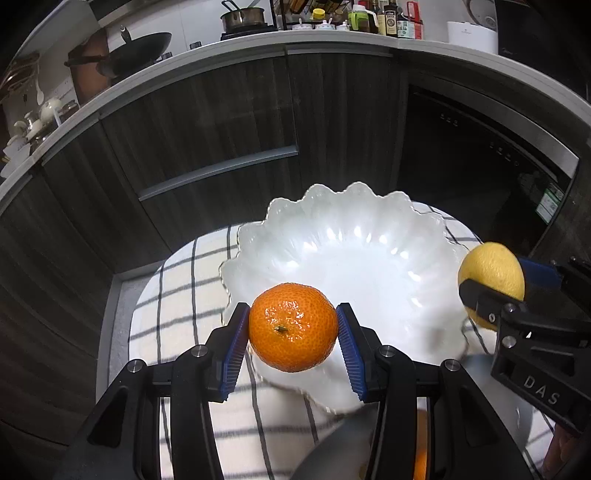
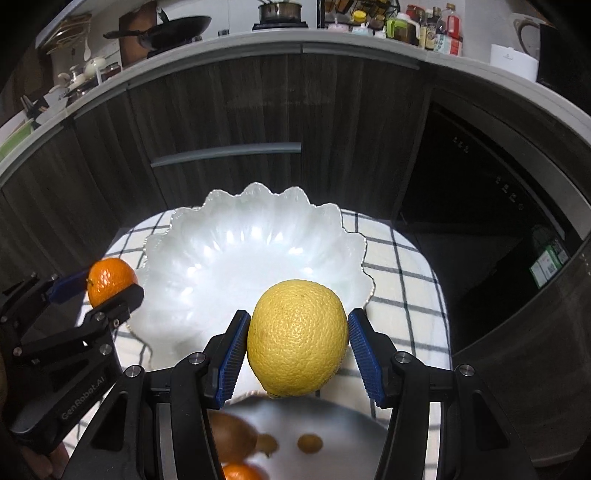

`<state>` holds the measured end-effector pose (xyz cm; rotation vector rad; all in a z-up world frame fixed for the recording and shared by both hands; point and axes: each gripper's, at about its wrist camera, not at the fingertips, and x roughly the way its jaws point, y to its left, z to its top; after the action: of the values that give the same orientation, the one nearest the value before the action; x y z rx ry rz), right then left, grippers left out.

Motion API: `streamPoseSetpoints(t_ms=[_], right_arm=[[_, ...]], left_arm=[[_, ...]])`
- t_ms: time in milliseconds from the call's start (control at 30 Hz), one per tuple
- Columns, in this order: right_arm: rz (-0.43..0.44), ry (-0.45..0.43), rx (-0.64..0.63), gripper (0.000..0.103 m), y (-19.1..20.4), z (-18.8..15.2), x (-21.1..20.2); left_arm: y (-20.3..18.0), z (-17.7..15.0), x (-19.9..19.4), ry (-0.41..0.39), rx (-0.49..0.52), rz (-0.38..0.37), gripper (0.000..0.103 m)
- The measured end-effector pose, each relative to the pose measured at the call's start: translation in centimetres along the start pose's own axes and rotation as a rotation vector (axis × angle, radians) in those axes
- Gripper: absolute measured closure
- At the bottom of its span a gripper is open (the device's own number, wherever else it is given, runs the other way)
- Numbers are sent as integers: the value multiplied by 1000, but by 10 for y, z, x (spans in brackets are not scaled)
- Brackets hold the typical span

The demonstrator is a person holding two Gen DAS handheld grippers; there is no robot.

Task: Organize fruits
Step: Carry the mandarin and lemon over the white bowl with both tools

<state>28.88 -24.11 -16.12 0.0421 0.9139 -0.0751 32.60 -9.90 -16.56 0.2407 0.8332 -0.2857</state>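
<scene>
My left gripper [image 1: 293, 332] is shut on an orange mandarin [image 1: 293, 326], held over the near rim of a white scalloped bowl [image 1: 354, 236]. Its blue pads press both sides of the fruit. My right gripper [image 2: 297, 343] is shut on a yellow lemon [image 2: 297, 338], held above the near edge of the same bowl [image 2: 236, 251], which has nothing in it. Each gripper shows in the other's view: the right gripper [image 1: 491, 291] with the lemon [image 1: 489, 269] at the right, the left gripper [image 2: 99, 291] with the mandarin [image 2: 109, 278] at the left.
The bowl stands on a white checked cloth [image 1: 177, 302] over a small table. Below the right gripper lies a grey plate [image 2: 332, 424] with brown fruit [image 2: 232, 435] and another orange one [image 2: 242, 472]. Dark cabinets [image 1: 207, 122] and a crowded counter [image 1: 332, 35] lie beyond.
</scene>
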Motion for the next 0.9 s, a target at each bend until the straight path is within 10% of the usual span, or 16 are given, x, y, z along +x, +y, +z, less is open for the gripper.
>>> streamPoseSetpoints(t_ms=[900], right_arm=[[-41,95,-17,47,-5,26,76]], left_arm=[[5,15,86,114,-15,-9,55]])
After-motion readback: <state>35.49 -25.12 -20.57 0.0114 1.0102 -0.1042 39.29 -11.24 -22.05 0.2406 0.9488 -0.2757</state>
